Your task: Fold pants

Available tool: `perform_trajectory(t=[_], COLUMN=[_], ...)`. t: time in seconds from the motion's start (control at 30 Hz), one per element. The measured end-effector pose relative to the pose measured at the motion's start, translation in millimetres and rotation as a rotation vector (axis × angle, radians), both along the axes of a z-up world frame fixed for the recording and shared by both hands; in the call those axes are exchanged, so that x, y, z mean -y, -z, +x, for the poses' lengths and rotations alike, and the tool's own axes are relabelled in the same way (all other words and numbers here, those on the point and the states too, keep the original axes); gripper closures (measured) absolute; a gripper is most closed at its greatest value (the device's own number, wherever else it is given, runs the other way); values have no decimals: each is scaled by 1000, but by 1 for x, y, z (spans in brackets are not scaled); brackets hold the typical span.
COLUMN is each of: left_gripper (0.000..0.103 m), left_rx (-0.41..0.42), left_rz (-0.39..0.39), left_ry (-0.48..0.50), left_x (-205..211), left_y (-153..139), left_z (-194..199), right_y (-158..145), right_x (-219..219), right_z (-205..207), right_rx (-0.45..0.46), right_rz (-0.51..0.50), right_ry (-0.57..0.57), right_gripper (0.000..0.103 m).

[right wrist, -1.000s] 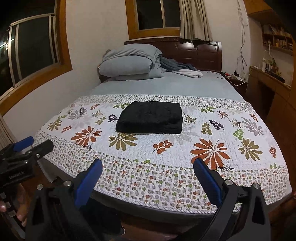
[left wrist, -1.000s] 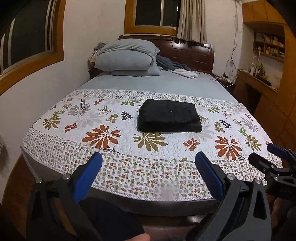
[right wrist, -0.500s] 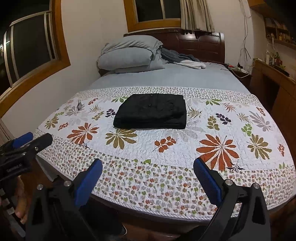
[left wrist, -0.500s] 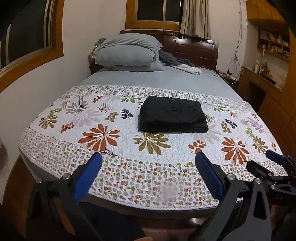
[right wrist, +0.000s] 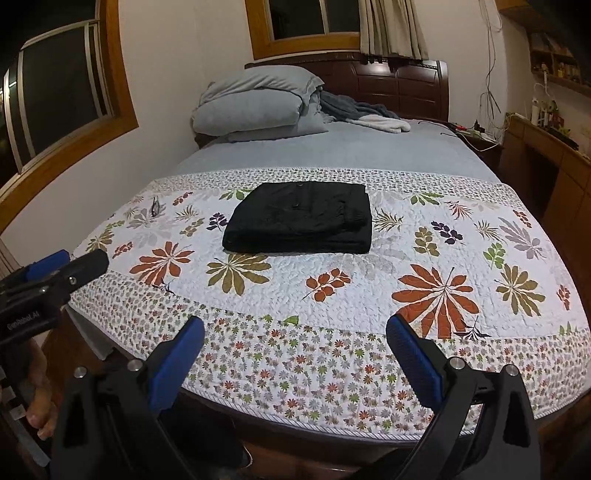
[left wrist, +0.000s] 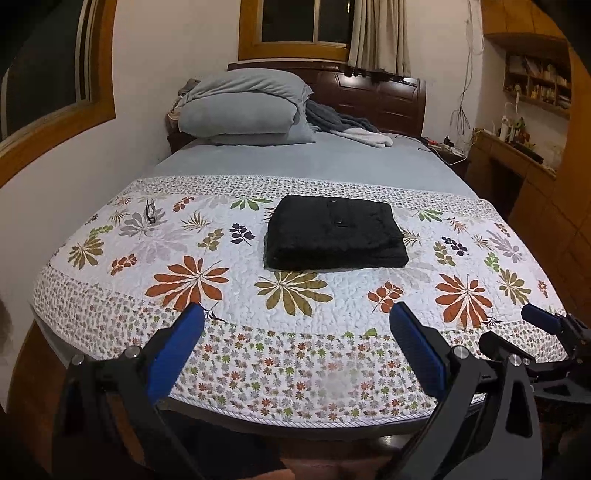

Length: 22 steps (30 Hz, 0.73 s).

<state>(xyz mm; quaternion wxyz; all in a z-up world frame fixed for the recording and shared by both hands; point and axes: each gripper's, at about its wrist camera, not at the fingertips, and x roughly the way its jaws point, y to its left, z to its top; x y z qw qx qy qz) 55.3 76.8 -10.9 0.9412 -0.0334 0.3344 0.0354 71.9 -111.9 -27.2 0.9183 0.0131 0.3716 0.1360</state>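
Left view: left gripper (left wrist: 295, 328) spread wide and empty, folded black pants (left wrist: 334, 232) well ahead of the jaws, centred on the flowered quilt (left wrist: 207, 280). Right view: right gripper (right wrist: 295, 332) likewise wide and empty, pants (right wrist: 301, 218) ahead, slightly left. Probably soft, light, floppy; best pinched at the thick near fold.

Floral quilt (left wrist: 207, 254) covers near half of bed, leaf and flower print, small-flower border along near edge. Grey sheet (left wrist: 306, 160) covers far half. Two grey pillows (left wrist: 240, 110) stacked far left against dark wooden headboard (left wrist: 376, 96). Grey and white blanket (left wrist: 354, 127) crumpled just right of pillows. Eyeglasses (left wrist: 150, 211) lie on quilt, far left. Curtain (left wrist: 376, 33) hangs at far window. Wooden desk (right wrist: 546, 155) stands right of bed, cluttered shelf (left wrist: 535, 81) above.
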Motion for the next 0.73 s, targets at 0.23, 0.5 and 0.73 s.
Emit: perform_trajectory(t=[0.23,0.5,0.73], left_gripper=[3,3,3], left_rx=[22,35,42], left_rz=[2,4,-6], left_ry=[0,6,-7], left_x=[2,1,-3], left_y=[-3,-7,-11], left_z=[-4,-10,-17], right_y=[2,0,-8], right_x=[1,2,3], right_z=[-3,-6,-13], right_rx=[-4,2,21], right_rz=[-3,-5,-8], right_ry=[5,8,13], right_gripper=[4,4,4])
